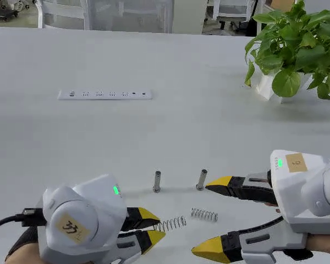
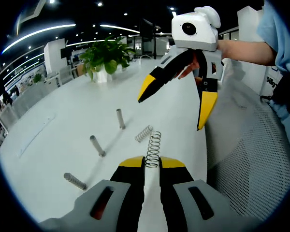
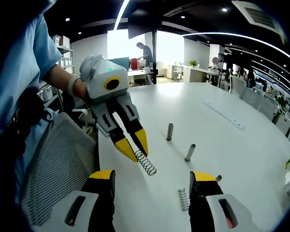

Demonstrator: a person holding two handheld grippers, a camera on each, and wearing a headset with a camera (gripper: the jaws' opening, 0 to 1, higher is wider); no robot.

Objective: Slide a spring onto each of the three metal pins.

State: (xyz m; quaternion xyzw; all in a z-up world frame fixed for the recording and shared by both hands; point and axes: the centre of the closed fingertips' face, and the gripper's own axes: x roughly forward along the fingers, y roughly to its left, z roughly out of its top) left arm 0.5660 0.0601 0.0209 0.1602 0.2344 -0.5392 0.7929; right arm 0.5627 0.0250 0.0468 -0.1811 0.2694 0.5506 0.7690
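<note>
My left gripper (image 1: 159, 227) is shut on one end of a loose spring (image 1: 170, 223), which sticks out past its yellow tips (image 2: 153, 162). A second spring (image 1: 204, 214) lies on the table between the spread jaws of my right gripper (image 1: 201, 219), which is open and holds nothing. Two bare metal pins (image 1: 157, 181) (image 1: 201, 179) stand upright just beyond the springs. The right gripper view shows a third pin (image 3: 169, 131) wearing a spring, a bare pin (image 3: 189, 152), and another pin (image 3: 218, 178) half hidden behind the right jaw. In the head view the left gripper's body covers the sprung pin.
A white power strip (image 1: 104, 94) lies flat farther back on the grey table (image 1: 220, 121). A potted plant (image 1: 297, 49) stands at the back right. A mesh chair (image 3: 58, 159) sits by the table's near edge, beside the person's body.
</note>
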